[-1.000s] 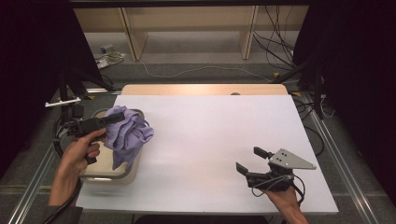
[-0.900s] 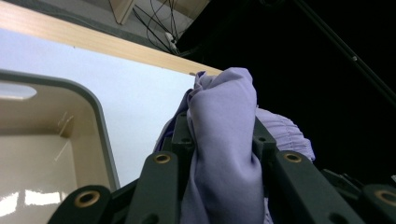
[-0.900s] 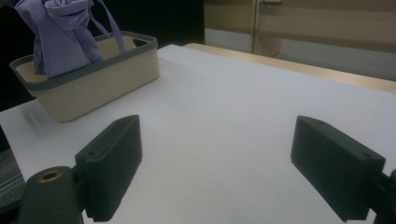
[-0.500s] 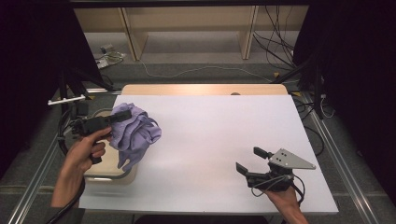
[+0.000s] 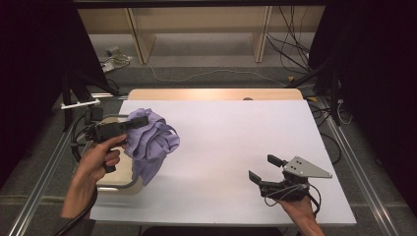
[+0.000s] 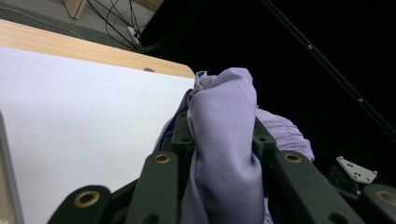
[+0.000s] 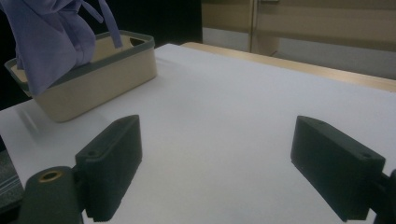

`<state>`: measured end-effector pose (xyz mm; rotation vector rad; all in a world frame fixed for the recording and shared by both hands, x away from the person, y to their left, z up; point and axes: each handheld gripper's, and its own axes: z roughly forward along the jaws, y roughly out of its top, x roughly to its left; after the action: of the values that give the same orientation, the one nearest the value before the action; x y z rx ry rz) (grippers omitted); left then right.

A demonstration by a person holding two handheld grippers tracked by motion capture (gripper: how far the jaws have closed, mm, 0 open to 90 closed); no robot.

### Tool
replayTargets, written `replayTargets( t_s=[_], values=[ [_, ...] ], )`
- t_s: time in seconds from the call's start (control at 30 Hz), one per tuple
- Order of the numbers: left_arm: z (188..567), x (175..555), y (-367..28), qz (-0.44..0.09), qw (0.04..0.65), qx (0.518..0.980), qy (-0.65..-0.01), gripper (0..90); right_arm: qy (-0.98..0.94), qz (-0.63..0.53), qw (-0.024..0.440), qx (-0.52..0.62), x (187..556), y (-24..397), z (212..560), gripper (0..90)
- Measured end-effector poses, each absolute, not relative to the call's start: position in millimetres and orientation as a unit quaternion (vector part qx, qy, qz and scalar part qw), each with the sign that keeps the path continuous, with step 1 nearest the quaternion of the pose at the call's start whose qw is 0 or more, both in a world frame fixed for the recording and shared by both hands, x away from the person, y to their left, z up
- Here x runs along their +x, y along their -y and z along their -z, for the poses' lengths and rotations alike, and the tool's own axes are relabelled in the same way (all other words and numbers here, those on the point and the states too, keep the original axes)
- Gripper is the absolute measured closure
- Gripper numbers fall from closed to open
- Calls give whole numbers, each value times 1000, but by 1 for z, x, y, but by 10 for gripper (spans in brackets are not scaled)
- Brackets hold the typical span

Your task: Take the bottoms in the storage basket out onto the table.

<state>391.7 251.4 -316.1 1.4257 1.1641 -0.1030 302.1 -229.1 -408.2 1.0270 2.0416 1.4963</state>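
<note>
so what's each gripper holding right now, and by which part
The left gripper is shut on a bunched fold of the lilac cloth, the rest hanging over the bin. The right gripper is open, holding nothing.

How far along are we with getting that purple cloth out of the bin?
Done: the left gripper is shut on the purple cloth, which hangs bunched above the beige bin, most of it clear of the rim. In hand: carrying it toward the white table. Left: its lowest fold is by the bin's edge and nothing is laid on the table yet. The right gripper rests open, holding nothing.
</note>
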Motion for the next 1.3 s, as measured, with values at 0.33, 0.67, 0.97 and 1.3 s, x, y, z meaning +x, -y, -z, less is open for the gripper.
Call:
replayTargets(
  t_s=[0.33, 0.67, 0.97, 1.3],
  values=[
    [307, 397, -230, 50, 611, 624, -485, 707, -732, -537, 201, 369, 302, 229, 409, 174],
    [303, 405, -202, 61, 616, 632, -467, 708, -730, -539, 200, 370, 302, 230, 409, 175],
    [307, 412, -191, 63, 614, 633, -466, 708, -730, -539, 199, 371, 303, 231, 409, 174],
    [316, 415, -188, 63, 621, 622, -473, 707, -730, -541, 200, 367, 302, 231, 408, 175]
  ],
)
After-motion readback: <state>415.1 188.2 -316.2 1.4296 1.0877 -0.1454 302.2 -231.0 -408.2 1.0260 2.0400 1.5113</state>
